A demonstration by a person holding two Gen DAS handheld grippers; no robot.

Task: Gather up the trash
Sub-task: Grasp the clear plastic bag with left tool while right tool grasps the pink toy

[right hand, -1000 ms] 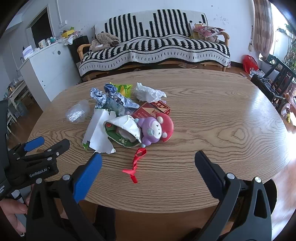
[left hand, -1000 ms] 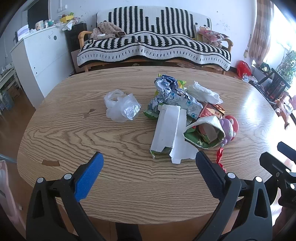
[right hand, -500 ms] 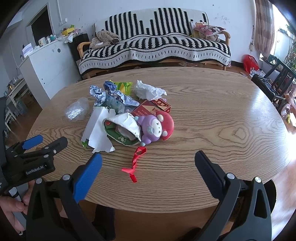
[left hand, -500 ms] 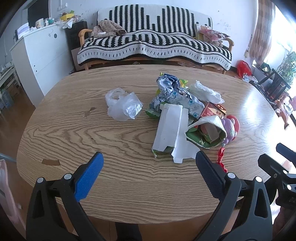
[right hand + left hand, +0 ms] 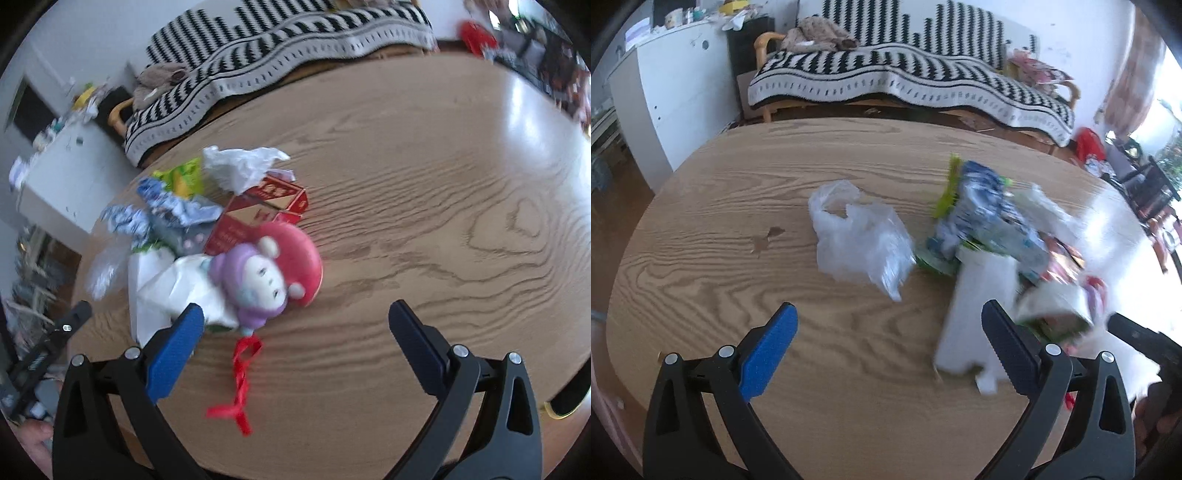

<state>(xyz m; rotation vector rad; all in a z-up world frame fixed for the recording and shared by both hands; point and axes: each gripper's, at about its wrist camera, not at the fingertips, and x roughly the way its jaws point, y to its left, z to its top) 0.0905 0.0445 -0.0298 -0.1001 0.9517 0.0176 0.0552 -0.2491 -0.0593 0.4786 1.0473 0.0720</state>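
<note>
Hovering over a heap of trash on the wooden table (image 5: 701, 266), both tongs gape wide and hold nothing.

Left tongs (image 5: 886, 343) hang above bare wood, just short of a crumpled clear plastic bag (image 5: 860, 243) and a flattened white carton (image 5: 979, 310), which touches a blue-and-silver foil wrapper (image 5: 990, 218). Right tongs (image 5: 295, 341) sit above a red ribbon (image 5: 242, 384) lying beside a purple-and-red toy figure (image 5: 273, 273). Behind the toy lie a red box (image 5: 266, 210), a white crumpled tissue (image 5: 240, 166) and a green-yellow wrapper (image 5: 184, 177), all bunched together and blurred. A striped sofa (image 5: 905, 74) stands beyond the table.
</note>
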